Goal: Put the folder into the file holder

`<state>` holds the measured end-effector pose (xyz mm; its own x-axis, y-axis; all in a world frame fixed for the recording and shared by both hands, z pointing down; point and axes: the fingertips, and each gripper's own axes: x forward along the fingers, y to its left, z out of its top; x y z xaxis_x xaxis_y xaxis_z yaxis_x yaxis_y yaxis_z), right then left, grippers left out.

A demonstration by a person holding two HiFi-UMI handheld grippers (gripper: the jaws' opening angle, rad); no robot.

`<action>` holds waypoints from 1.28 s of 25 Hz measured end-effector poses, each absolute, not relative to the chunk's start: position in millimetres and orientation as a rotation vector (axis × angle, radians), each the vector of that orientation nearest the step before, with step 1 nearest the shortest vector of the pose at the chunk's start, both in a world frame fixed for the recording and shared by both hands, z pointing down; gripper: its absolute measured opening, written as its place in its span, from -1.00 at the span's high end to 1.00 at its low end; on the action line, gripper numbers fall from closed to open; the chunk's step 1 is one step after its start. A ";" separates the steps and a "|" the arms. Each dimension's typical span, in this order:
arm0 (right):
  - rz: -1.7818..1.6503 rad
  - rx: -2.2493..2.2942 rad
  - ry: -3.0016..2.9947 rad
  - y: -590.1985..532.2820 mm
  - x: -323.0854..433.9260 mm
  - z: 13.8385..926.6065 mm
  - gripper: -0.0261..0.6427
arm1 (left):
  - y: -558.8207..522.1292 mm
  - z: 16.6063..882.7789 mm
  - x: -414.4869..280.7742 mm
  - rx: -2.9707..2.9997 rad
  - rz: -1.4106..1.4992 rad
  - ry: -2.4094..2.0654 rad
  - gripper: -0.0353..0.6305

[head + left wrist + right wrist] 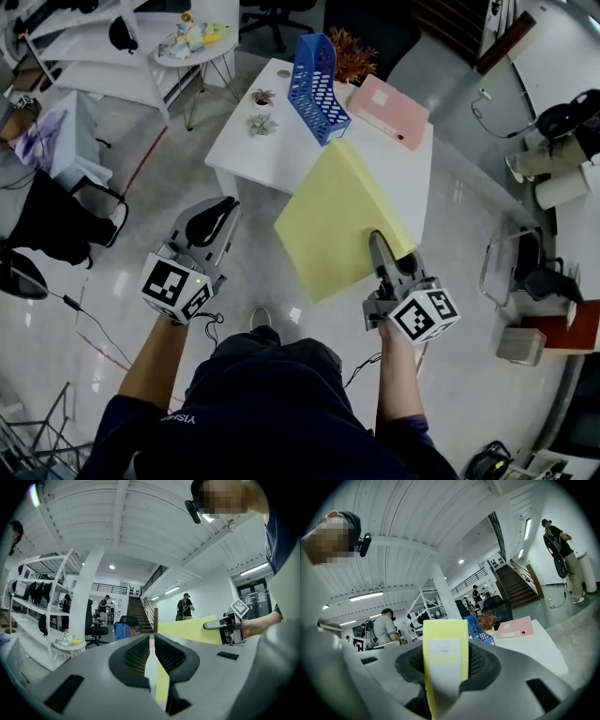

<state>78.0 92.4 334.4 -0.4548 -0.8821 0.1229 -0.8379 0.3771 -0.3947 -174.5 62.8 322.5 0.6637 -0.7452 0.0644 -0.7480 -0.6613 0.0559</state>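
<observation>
My right gripper [377, 242] is shut on the near edge of a yellow folder [342, 220], held out flat over the floor in front of the white table [281, 155]. In the right gripper view the folder's spine [445, 653] stands upright between the jaws. A blue mesh file holder [317, 89] stands on the table's far side, beside a pink folder [389, 111] that lies flat. My left gripper [217, 214] hangs to the left of the yellow folder, shut with nothing in it [151, 641]. The left gripper view shows the yellow folder [187, 630] and the right gripper [225, 625] side-on.
Two small potted plants [262, 124] sit at the table's left end, and a dried orange plant [352, 52] stands behind the holder. A white shelf unit [94, 37] and a round side table [192, 42] stand far left. A seated person [47, 225] is at the left.
</observation>
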 end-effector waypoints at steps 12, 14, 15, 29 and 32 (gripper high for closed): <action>-0.612 -1.578 2.504 65.8 78.6 333.4 0.47 | 35.8 320.4 -174.7 2.809 0.049 -1.250 0.72; -0.615 -1.576 2.503 59.5 80.0 335.0 0.47 | 30.2 320.8 -173.1 2.812 0.053 -1.249 0.72; -0.616 -1.575 2.503 55.6 80.5 335.9 0.47 | 26.6 320.8 -172.6 2.813 0.055 -1.250 0.72; -0.662 -1.515 2.532 -19.1 93.9 349.4 0.47 | -44.5 332.2 -150.0 2.790 0.091 -1.265 0.72; -0.669 -1.506 2.538 -37.4 100.1 350.2 0.47 | -61.0 335.5 -143.4 2.780 0.097 -1.269 0.72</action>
